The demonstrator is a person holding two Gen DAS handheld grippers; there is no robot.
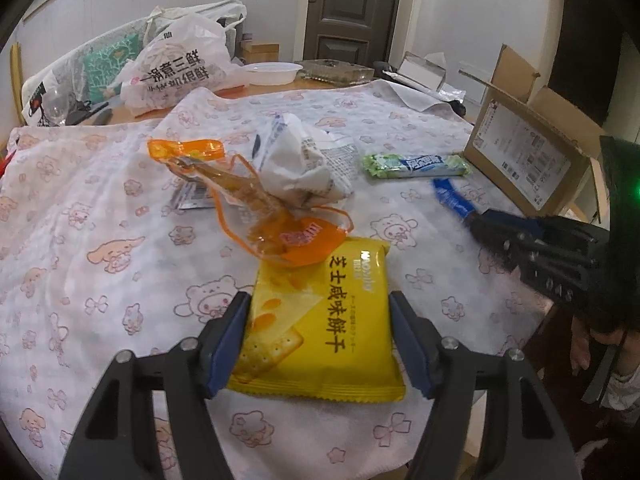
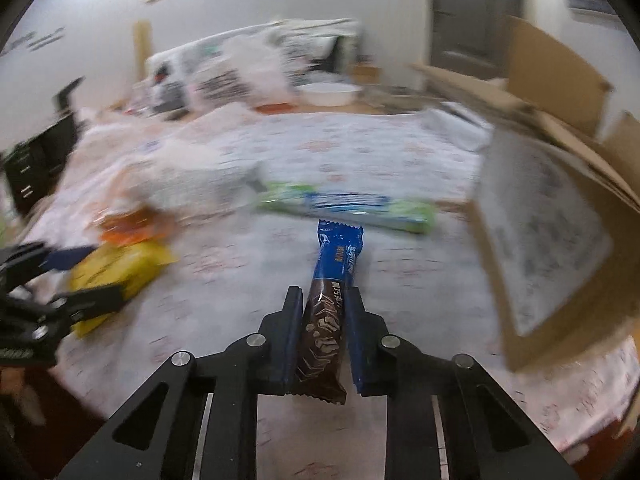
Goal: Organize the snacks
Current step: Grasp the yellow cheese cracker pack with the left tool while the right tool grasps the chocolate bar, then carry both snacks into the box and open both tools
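Observation:
My left gripper (image 1: 318, 300) is closed around a yellow cracker packet (image 1: 320, 320), one finger on each long side, low over the patterned cloth. It also shows at the left of the right wrist view (image 2: 86, 272). My right gripper (image 2: 322, 294) is shut on a blue and brown chocolate bar (image 2: 332, 280) and holds it above the cloth; the bar also shows in the left wrist view (image 1: 452, 196). An orange clear snack bag (image 1: 264, 204), a crumpled white wrapper (image 1: 304, 160) and a green and blue candy stick (image 1: 416, 165) lie on the cloth.
An open cardboard box (image 1: 528, 152) stands at the right edge of the table, close to my right gripper. White plastic shopping bags (image 1: 176, 68), a white bowl (image 1: 272, 72) and a glass tray (image 1: 336, 70) sit at the back. The cloth (image 1: 80, 240) covers the table.

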